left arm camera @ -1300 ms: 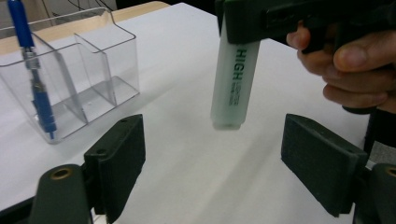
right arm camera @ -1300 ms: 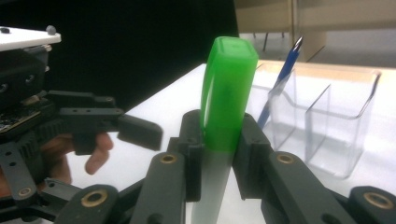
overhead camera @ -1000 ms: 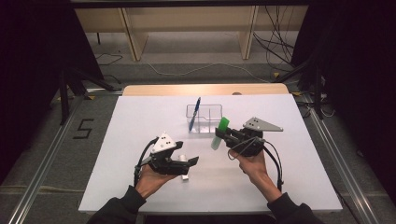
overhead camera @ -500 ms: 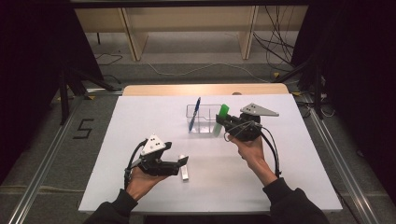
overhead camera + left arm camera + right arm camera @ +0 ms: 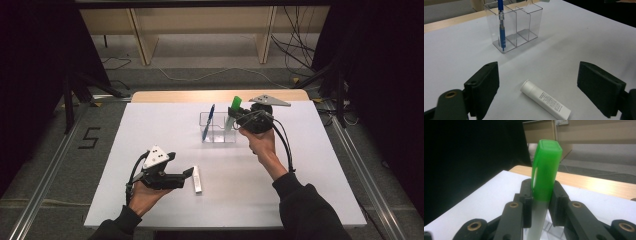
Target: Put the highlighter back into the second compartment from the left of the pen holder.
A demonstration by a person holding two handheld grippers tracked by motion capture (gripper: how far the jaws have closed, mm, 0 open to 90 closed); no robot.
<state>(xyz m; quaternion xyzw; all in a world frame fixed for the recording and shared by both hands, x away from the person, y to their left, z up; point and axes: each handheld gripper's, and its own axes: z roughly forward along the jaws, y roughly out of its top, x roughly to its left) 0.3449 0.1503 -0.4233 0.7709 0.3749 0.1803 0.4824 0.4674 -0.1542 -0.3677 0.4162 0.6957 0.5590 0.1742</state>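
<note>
The right gripper [image 5: 234,119] clamps a green-capped marker [image 5: 545,177] between its two black jaws, the pads pressing on the barrel just below the cap. In the high view the marker [image 5: 233,111] stands nearly upright, cap on top, with its pale lower end over the right part of a clear plastic organizer [image 5: 218,131]. Whether the tip is already inside a compartment or only above the rim is hard to tell from here. The right hand [image 5: 261,144] holds the gripper from the near side, its cable looping down along the dark sleeve.

A blue pen [image 5: 208,122] leans in the organizer's left compartment, close beside the marker but apart from it. In the left gripper view the clear dividers mark off three compartments, with the blue pen [image 5: 501,27] in the nearest one.

The left gripper [image 5: 546,92] has its jaws spread wide, gripping nothing. A white tube [image 5: 545,102] lies flat on the white table [image 5: 584,37] between them, touching neither pad. In the high view the white tube [image 5: 197,178] lies just beside the jaw tips of the left gripper [image 5: 189,173], well apart from the organizer.
</note>
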